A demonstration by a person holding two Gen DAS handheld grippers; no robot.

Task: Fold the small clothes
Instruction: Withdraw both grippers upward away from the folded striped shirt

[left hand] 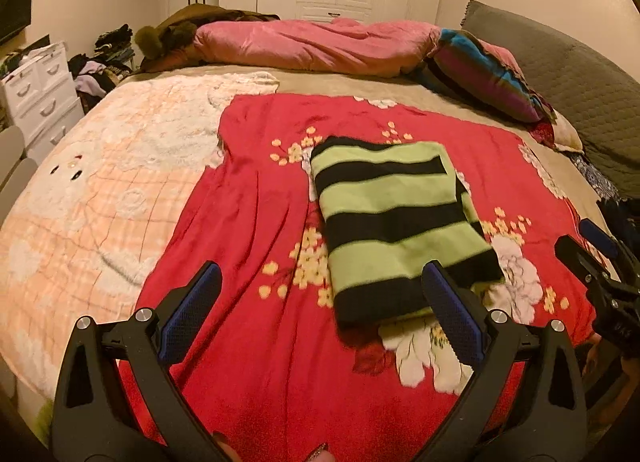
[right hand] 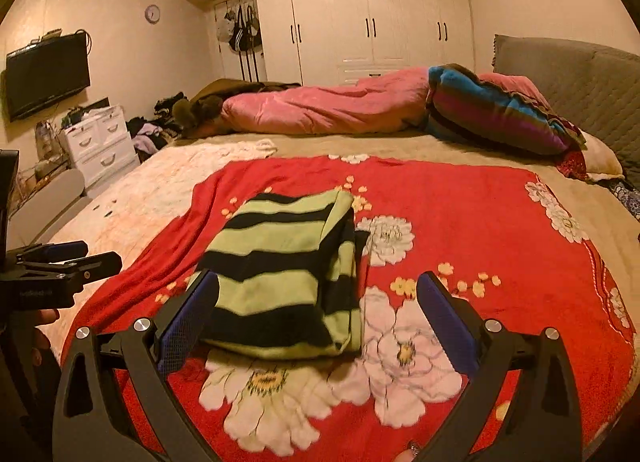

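Observation:
A green and black striped garment (left hand: 394, 221) lies folded into a neat rectangle on a red floral blanket (left hand: 248, 213). It also shows in the right wrist view (right hand: 284, 278). My left gripper (left hand: 322, 282) is open and empty, just in front of the garment's near edge, its right finger beside the near right corner. My right gripper (right hand: 316, 294) is open and empty, its left finger by the garment's near left corner. The right gripper also shows at the right edge of the left wrist view (left hand: 600, 258). The left gripper shows at the left edge of the right wrist view (right hand: 68, 258).
The red blanket (right hand: 480, 221) lies on a wide bed with a peach fleece cover (left hand: 92, 189). A pink quilt (left hand: 312, 43) and a striped pillow (left hand: 484, 73) lie at the far side. White drawers (left hand: 40, 89) stand left of the bed.

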